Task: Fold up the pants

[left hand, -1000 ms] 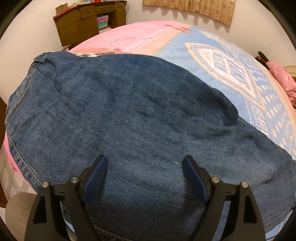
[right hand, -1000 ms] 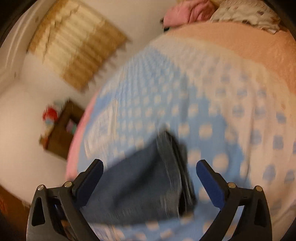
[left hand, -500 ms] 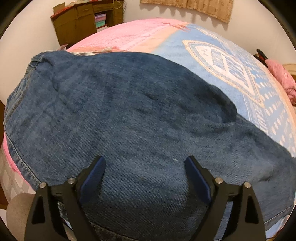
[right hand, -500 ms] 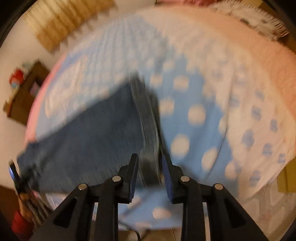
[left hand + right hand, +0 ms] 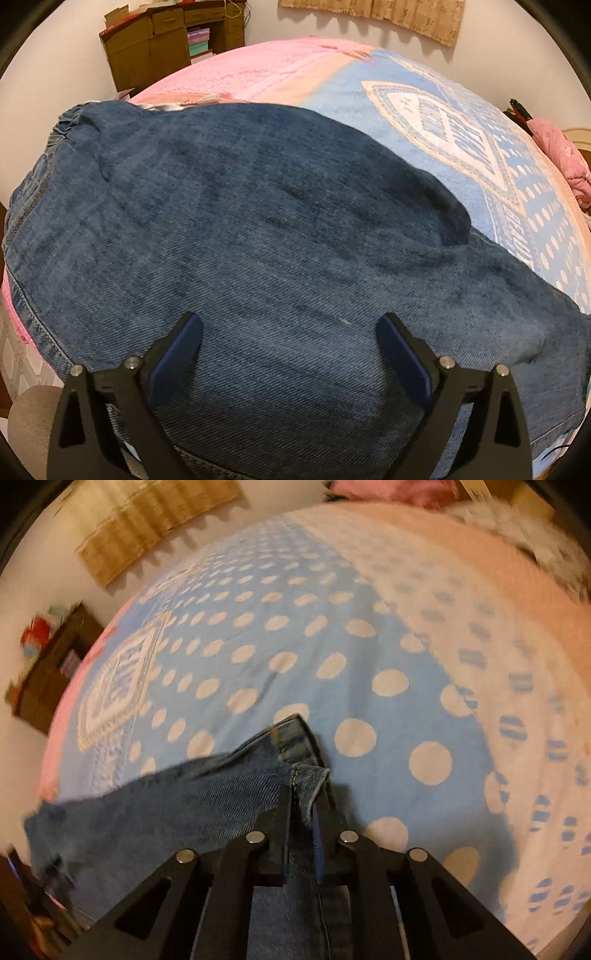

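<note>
Blue denim pants (image 5: 258, 229) lie spread on the bed, waistband at the far left in the left wrist view. My left gripper (image 5: 290, 343) is open just above the denim, holding nothing. In the right wrist view my right gripper (image 5: 306, 805) is shut on the hem end of the pants legs (image 5: 299, 749), and the cuff sticks out past the fingertips, raised a little off the blanket. The rest of the leg (image 5: 147, 812) trails away to the left.
The bed carries a blue blanket with white dots (image 5: 332, 646) and a pink part (image 5: 240, 70). A brown wooden desk (image 5: 155, 48) stands by the far wall. A pink cloth bundle (image 5: 561, 155) lies at the bed's right side.
My right gripper went from open over the pants hem to shut on it, and the hem now lifts slightly. My left gripper stayed open and shifted only a little over the denim.
</note>
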`<state>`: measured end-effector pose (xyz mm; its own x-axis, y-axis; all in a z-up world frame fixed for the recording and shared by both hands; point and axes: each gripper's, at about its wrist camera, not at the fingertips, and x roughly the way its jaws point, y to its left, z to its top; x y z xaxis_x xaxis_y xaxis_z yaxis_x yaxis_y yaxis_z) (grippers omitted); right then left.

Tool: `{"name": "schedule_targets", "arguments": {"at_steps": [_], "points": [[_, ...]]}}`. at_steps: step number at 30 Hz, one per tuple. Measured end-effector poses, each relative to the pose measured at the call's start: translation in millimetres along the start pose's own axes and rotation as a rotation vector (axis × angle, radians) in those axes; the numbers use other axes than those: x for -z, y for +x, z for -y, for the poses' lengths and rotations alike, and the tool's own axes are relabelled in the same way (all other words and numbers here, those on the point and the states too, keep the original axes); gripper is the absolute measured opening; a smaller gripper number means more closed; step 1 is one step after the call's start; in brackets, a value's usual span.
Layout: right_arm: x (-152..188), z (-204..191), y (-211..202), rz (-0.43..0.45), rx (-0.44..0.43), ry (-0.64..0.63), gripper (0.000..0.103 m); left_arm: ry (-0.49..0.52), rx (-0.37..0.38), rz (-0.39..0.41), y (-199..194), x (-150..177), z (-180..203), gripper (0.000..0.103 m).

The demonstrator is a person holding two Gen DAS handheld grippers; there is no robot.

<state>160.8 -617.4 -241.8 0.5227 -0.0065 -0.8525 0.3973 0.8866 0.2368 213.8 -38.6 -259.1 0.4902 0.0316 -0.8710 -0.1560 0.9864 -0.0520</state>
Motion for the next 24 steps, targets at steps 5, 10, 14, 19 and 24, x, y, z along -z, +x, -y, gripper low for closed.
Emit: {"name": "schedule_targets", "arguments": {"at_steps": [5, 10, 14, 19, 24], "points": [[-10.8, -25.1, -57.1, 0.186, 0.002, -0.083, 0.007, -0.007, 0.001, 0.016, 1.6, 8.1, 0.8, 0.099], [-31.6, -34.7, -24.8, 0.197, 0.068, -0.133, 0.007, -0.008, -0.012, 0.023, 1.8, 13.5, 3.1, 0.099], [-23.7, -12.4, 34.4, 0.104, 0.073, -0.072, 0.007, 0.003, -0.030, 0.028, 2.1, 17.6, 10.7, 0.101], [-18.0, 31.8, 3.3, 0.208, -0.070, 0.199, 0.040, -0.051, 0.025, 0.010, -5.8, 10.6, 4.2, 0.100], [-2.2, 9.2, -62.5, 0.305, -0.034, 0.106, 0.052, -0.033, 0.087, 0.078, -32.8, 9.4, 10.7, 0.099]]}}
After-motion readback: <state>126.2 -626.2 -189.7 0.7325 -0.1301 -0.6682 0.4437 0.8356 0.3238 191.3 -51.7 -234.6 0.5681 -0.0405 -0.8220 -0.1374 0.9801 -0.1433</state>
